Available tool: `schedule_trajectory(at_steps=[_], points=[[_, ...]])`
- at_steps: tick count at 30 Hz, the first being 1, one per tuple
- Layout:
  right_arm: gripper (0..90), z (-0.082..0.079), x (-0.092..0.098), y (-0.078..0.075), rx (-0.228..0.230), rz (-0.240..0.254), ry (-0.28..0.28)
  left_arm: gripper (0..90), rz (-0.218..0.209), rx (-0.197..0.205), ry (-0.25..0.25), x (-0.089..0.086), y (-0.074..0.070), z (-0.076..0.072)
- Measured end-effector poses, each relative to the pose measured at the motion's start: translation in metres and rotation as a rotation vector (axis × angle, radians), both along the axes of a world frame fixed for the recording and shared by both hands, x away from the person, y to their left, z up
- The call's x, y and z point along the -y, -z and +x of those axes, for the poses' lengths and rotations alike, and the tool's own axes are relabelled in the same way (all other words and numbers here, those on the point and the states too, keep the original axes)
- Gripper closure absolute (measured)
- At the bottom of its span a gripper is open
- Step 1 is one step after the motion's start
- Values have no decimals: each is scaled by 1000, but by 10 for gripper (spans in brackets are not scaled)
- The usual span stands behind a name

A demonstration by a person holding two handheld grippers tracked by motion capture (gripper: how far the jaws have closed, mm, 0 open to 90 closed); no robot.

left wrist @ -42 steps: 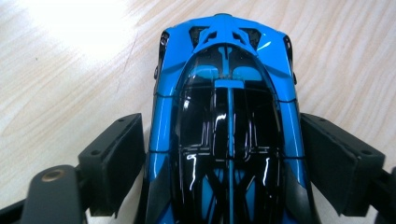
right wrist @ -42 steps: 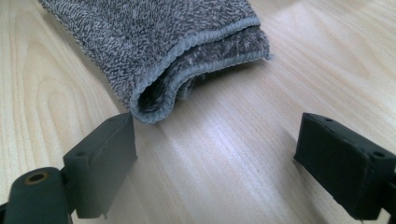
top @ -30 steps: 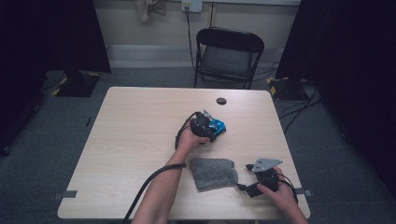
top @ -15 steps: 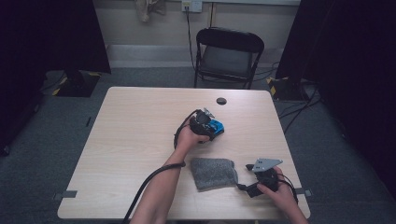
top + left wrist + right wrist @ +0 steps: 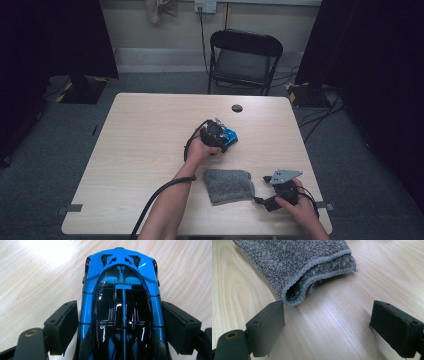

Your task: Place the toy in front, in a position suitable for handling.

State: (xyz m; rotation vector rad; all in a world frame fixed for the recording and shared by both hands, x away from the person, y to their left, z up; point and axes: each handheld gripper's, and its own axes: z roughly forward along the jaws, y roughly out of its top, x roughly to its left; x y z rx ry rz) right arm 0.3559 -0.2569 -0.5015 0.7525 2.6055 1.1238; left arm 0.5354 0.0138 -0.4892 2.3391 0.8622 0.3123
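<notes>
Toy car [image 5: 122, 312], blue with a black glossy roof, sits on the table [image 5: 140, 145] near its middle, between the jaws of the left gripper [image 5: 122, 325]. In the left gripper view both pads flank the car's sides; the right pad [image 5: 178, 325] lies against the body and the left pad [image 5: 63, 326] looks to be touching too, so the jaws grip the car. In the high view the left hand [image 5: 200, 149] holds that gripper over the car.

A folded grey towel [image 5: 229, 185] lies flat near the table's front edge, just right of the left forearm. The right gripper [image 5: 327, 325] rests low on the table beside it, its jaws wide apart with bare wood between them; the left pad [image 5: 268, 326] stands just beside the towel's folded corner. A black chair [image 5: 245, 57] stands beyond the table's far edge.
</notes>
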Motion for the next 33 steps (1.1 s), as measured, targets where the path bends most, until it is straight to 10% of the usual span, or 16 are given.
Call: schedule_trajectory(at_steps=[10,33], points=[[114,0,0,0,-1,0,1,276,-23,-7,-1,-7,-4,-2],[112,0,0,0,-1,-1,2,163,-12,9,5,4,-7,6]])
